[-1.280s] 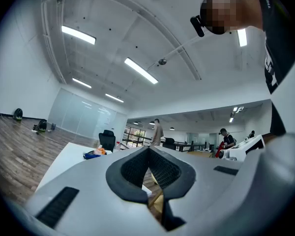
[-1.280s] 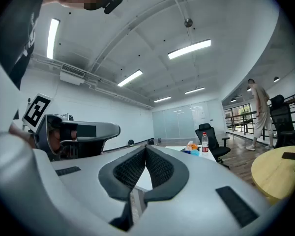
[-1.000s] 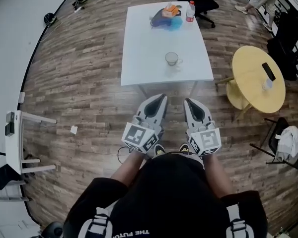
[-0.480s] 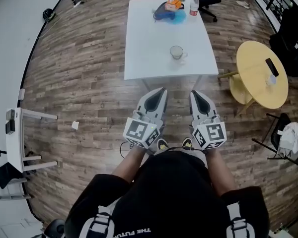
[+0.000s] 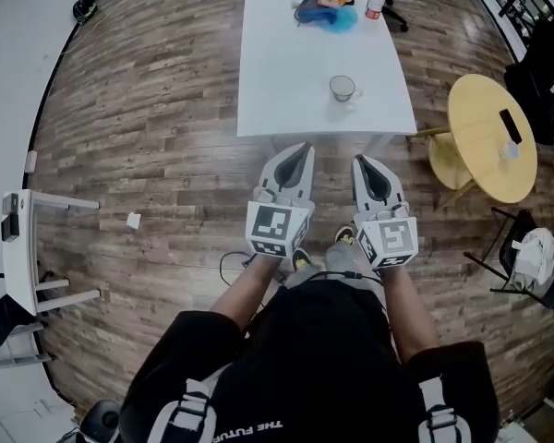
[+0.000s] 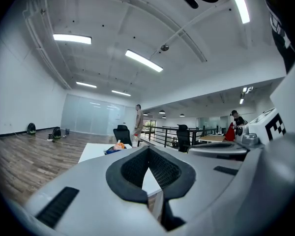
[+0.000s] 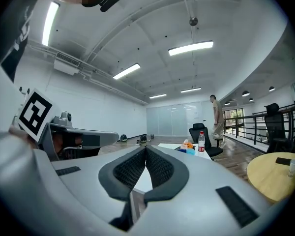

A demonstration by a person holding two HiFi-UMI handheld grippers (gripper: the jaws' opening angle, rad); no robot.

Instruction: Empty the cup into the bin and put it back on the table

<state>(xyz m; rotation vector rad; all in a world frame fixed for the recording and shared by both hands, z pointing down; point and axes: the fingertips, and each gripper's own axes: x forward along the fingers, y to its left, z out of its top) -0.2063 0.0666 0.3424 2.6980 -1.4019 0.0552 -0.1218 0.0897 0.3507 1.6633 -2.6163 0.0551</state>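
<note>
Bright, even light from ceiling strips point(image 7: 191, 47), faint sheen on floor point(image 5: 148, 155), fisheye distortion at edges.

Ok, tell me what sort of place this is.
Probably an open-plan office or studio: a white table, a black office chair behind it, long ceiling strip lights and wide wood-plank flooring.

Left tool point(image 5: 294, 158) closed, right tool point(image 5: 367, 171) closed, side by side, empty

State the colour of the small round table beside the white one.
Yellow. The round table shows best in the head view.
</note>
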